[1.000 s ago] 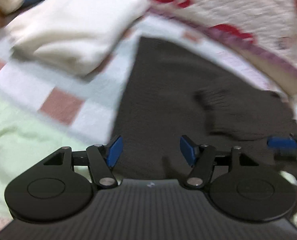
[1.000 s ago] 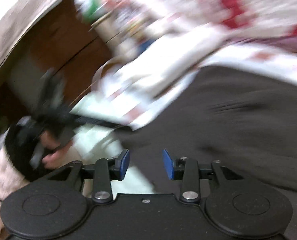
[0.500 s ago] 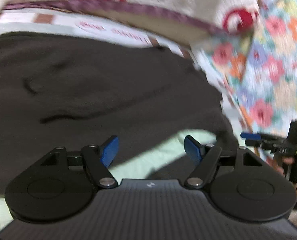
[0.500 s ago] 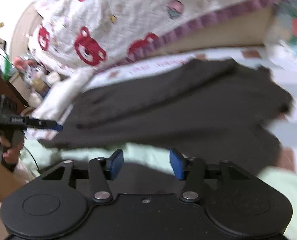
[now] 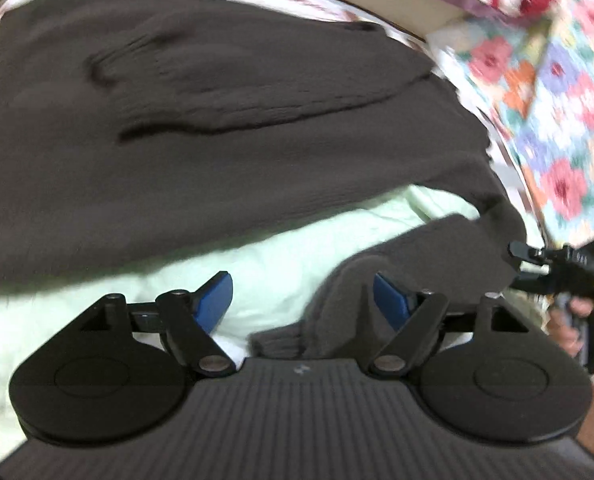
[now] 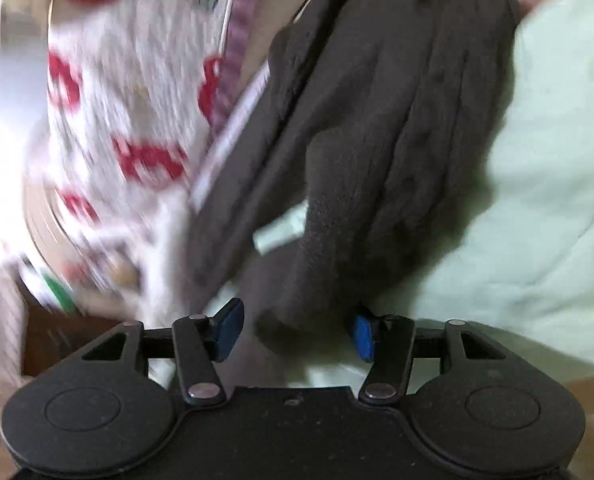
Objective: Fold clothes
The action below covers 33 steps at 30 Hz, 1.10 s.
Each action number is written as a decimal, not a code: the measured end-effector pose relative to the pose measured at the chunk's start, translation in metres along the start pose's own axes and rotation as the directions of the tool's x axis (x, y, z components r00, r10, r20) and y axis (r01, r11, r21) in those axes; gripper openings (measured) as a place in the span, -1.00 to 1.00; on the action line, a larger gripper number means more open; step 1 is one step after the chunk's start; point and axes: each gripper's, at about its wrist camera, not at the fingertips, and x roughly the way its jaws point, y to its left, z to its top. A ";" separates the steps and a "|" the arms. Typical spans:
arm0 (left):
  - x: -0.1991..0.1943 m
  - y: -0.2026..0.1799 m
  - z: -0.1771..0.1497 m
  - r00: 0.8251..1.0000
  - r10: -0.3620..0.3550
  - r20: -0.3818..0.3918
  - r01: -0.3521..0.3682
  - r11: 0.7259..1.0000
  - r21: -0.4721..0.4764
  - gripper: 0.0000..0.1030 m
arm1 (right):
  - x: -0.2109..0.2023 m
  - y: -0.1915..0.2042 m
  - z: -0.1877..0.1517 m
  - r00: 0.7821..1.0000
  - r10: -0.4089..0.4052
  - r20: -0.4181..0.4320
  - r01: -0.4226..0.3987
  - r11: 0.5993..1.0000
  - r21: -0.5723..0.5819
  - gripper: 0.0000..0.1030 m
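Dark brown knit sweater [image 5: 225,128] spread across a pale green bed sheet [image 5: 289,256], body broad and mostly flat, one sleeve laid diagonally over the chest. A second sleeve [image 5: 409,276] trailing off the right side and curling back toward the near edge, ribbed cuff ending just between the left gripper [image 5: 303,298] fingers, which stand spread wide with nothing pinched.

In the right wrist view, same sleeve [image 6: 377,168] running lengthwise straight away from the right gripper [image 6: 297,326], its near end sitting between fingers also spread apart, cloth close to both pads but not squeezed. Right gripper [image 5: 553,268] visible in the left view at the sleeve's far bend.

Sleeve's long axis in line with the right fingers; both grippers at the sleeve, left nearer the cuff. Soft, fuzzy, thick knit, likely to sag and stretch when lifted. Bear-print quilt [image 6: 137,120] bunched just beyond.
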 end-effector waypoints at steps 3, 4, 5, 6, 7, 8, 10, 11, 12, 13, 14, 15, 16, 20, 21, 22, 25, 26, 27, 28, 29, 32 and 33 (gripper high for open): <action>-0.004 0.003 0.003 0.999 -0.004 0.033 0.005 0.999 -0.034 0.49 | 0.008 0.014 0.001 0.998 0.041 0.057 -0.036 0.995 -0.091 -0.61; -0.007 0.001 0.006 0.999 -0.011 0.052 0.012 1.000 -0.026 0.49 | 0.009 0.022 0.004 0.996 0.055 0.073 -0.044 0.989 -0.143 -0.62; -0.010 0.000 0.009 0.997 -0.022 0.072 0.023 1.000 -0.015 0.49 | 0.009 0.031 0.006 0.994 0.070 0.088 -0.052 0.980 -0.194 -0.62; -0.014 -0.002 0.012 0.995 -0.034 0.092 0.034 0.999 -0.003 0.49 | 0.009 0.040 0.012 0.991 0.086 0.104 -0.059 0.968 -0.243 -0.62; -0.016 -0.004 0.016 0.993 -0.046 0.110 0.045 0.999 0.010 0.49 | 0.011 0.050 0.020 0.988 0.100 0.117 -0.063 0.957 -0.283 -0.62; -0.017 -0.007 0.020 0.990 -0.058 0.127 0.055 0.998 0.024 0.49 | 0.014 0.059 0.031 0.986 0.112 0.127 -0.067 0.947 -0.315 -0.62; -0.015 -0.017 0.028 0.988 -0.072 0.136 0.063 0.996 0.068 0.49 | 0.024 0.075 0.052 0.982 0.125 0.144 -0.067 0.932 -0.356 -0.62; -0.013 -0.024 0.031 0.987 -0.078 0.138 0.065 0.994 0.092 0.49 | 0.031 0.082 0.062 0.981 0.125 0.148 -0.062 0.927 -0.370 -0.62; -0.012 -0.030 0.034 0.987 -0.083 0.139 0.067 0.991 0.117 0.49 | 0.038 0.089 0.071 0.982 0.120 0.147 -0.055 0.922 -0.383 -0.62; -0.010 -0.036 0.038 0.986 -0.089 0.140 0.069 0.988 0.141 0.49 | 0.044 0.092 0.077 0.984 0.104 0.143 -0.039 0.916 -0.400 -0.62; -0.008 -0.042 0.041 0.986 -0.094 0.141 0.070 0.984 0.165 0.50 | 0.049 0.093 0.079 0.987 0.080 0.137 -0.016 0.908 -0.420 -0.62; -0.006 -0.048 0.045 0.985 -0.100 0.142 0.072 0.979 0.188 0.50 | 0.055 0.093 0.081 0.990 0.056 0.130 0.007 0.898 -0.439 -0.62; -0.002 -0.052 0.047 0.986 -0.101 0.135 0.073 0.977 0.202 0.50 | 0.060 0.094 0.083 0.992 0.031 0.125 0.030 0.888 -0.459 -0.62; 0.019 -0.063 0.053 0.992 -0.098 0.081 0.077 0.970 0.229 0.51 | 0.081 0.096 0.091 0.992 -0.069 0.107 0.116 0.837 -0.535 -0.39; 0.023 -0.067 0.053 0.993 -0.099 0.069 0.080 0.968 0.240 0.51 | 0.086 0.096 0.093 0.990 -0.094 0.104 0.136 0.822 -0.553 -0.27; 0.028 -0.071 0.054 0.993 -0.101 0.056 0.084 0.965 0.250 0.50 | 0.091 0.097 0.095 0.988 -0.119 0.101 0.156 0.806 -0.572 -0.26; 0.042 -0.083 0.056 0.994 -0.103 0.020 0.094 0.956 0.279 0.50 | 0.107 0.099 0.101 0.976 -0.194 0.097 0.211 0.751 -0.625 -0.15; 0.047 -0.087 0.057 0.995 -0.104 0.008 0.097 0.952 0.289 0.50 | 0.108 0.097 0.103 0.975 -0.199 0.101 0.219 0.758 -0.614 -0.16; 0.051 -0.091 0.057 0.994 -0.105 -0.005 0.101 0.949 0.299 0.51 | 0.102 0.093 0.106 0.975 -0.188 0.121 0.223 0.780 -0.585 -0.16; 0.056 -0.095 0.058 0.994 -0.105 -0.017 0.105 0.945 0.308 0.51 | 0.095 0.089 0.107 0.973 -0.175 0.151 0.230 0.797 -0.559 -0.16; 0.061 -0.099 0.059 0.994 -0.105 -0.029 0.109 0.942 0.318 0.53 | 0.087 0.086 0.109 0.970 -0.163 0.181 0.236 0.811 -0.535 -0.16; 0.075 -0.111 0.060 0.992 -0.105 -0.066 0.122 0.930 0.346 0.54 | 0.058 0.077 0.113 0.950 -0.141 0.277 0.264 0.835 -0.483 -0.16; 0.080 -0.115 0.061 0.991 -0.105 -0.078 0.126 0.926 0.355 0.55 | 0.050 0.074 0.115 0.941 -0.152 0.303 0.288 0.832 -0.475 -0.15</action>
